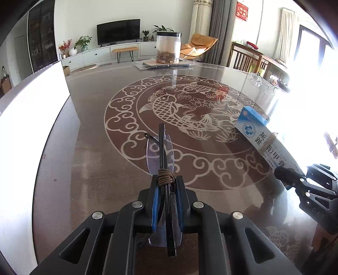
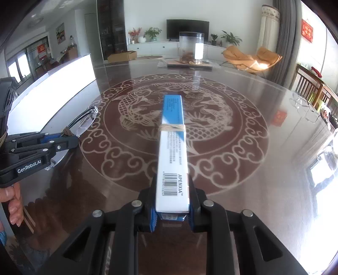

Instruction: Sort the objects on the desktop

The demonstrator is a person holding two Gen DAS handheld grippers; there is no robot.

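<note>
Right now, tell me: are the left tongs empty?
No, the left tongs are shut on folded glasses, whose lens and dark temples stick out ahead of the blue pads.

From my remote seat I looked across a dark round table with a pale fish-and-cloud pattern under glossy glass. Behind it stood a white wall, a black television on a long white cabinet, and potted plants beside it. An orange lounge chair sat near grey curtains. Wooden chairs stood to the right, where strong daylight from the windows washed out that side. A red hanging marked the wall.
</note>
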